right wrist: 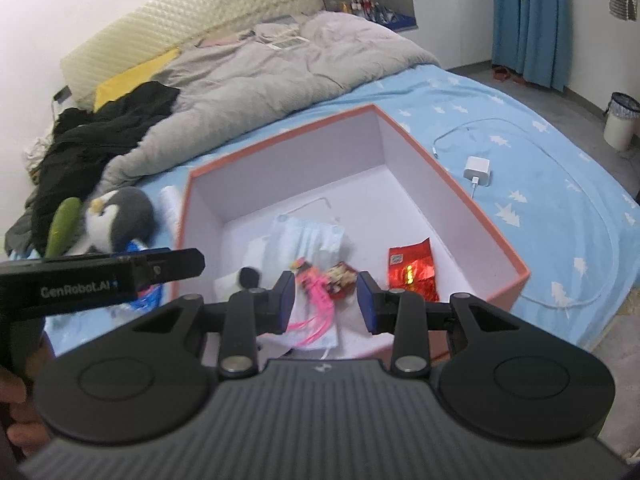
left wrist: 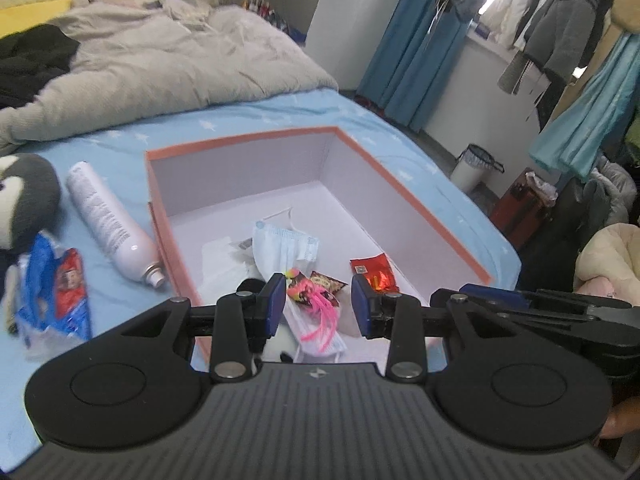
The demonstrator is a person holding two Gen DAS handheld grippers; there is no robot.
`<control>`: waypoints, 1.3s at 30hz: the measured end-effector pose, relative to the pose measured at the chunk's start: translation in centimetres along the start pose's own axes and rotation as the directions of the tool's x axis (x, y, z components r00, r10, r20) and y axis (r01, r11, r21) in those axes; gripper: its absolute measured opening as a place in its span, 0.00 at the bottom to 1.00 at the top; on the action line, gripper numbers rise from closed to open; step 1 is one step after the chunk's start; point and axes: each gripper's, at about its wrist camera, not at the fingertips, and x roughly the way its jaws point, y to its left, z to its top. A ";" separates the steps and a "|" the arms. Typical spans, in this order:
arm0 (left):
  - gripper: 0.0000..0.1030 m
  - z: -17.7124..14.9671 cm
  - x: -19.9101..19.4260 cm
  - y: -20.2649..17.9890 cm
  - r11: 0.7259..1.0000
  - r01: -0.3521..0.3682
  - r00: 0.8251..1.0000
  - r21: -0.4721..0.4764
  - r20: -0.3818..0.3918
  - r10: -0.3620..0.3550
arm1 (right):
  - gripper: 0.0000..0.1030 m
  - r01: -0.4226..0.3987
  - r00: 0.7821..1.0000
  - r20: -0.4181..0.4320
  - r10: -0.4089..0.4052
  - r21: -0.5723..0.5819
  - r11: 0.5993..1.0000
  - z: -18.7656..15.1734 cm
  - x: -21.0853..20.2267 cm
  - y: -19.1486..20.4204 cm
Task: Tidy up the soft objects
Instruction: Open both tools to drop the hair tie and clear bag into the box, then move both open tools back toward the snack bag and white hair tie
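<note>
Left wrist view puts the orange-rimmed box (left wrist: pixel 404 196) in the centre of the frame on the blue bed sheet (left wrist: pixel 248 116), and the left gripper (left wrist: pixel 319 304) hovers over its near edge with its fingers spread wide and nothing between them. Right wrist view shows the same box (right wrist: pixel 456 178) from the other side, with the right gripper (right wrist: pixel 326 300) likewise gaping and empty above the near wall. Judging by how things lie, the sorting is partly done. Inside the box I count two pale blue face masks, one (left wrist: pixel 286 246) near the middle and one (left wrist: pixel 320 336) at the lower centre under a pink feathery toy (left wrist: pixel 316 312), plus one red foil packet (left wrist: pixel 374 274), one small dark snack packet (left wrist: pixel 326 282) and one white plush piece (left wrist: pixel 224 268) of which little shows. Left outside, at the left of the frame, are one penguin plush (left wrist: pixel 24 196), one white spray bottle (left wrist: pixel 108 220) and one blue and red wrapper (left wrist: pixel 56 296); the right wrist view adds one green soft item (right wrist: pixel 64 226) beside the penguin, and one white charger (right wrist: pixel 477 171) with its cable at the right. The penguin seems the likeliest soft thing left to bring in.
</note>
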 end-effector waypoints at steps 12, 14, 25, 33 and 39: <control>0.40 -7.6 -11.3 -2.5 1.000 -0.028 0.995 -0.013 0.091 0.029 | 0.36 -0.031 0.996 0.077 0.033 -0.037 0.999 -6.0 -9.3 3.6; 0.40 -8.9 -12.6 -2.7 0.999 -0.031 0.994 -0.012 0.102 0.032 | 0.36 -0.031 0.995 0.093 0.034 -0.030 0.999 -7.0 -10.6 4.0; 0.43 -12.6 -18.1 -1.8 0.996 -0.084 0.983 -0.022 0.159 0.087 | 0.36 -0.060 0.991 0.118 0.063 -0.029 0.998 -11.1 -14.4 5.2; 0.46 -15.9 -20.3 0.1 0.989 -0.131 0.973 -0.068 0.185 0.141 | 0.36 -0.098 0.988 0.111 0.103 -0.056 0.994 -13.3 -14.1 6.3; 0.46 -18.6 -22.9 2.5 0.974 -0.186 0.958 -0.126 0.196 0.208 | 0.36 -0.127 0.985 0.107 0.139 -0.108 0.986 -14.6 -13.5 8.1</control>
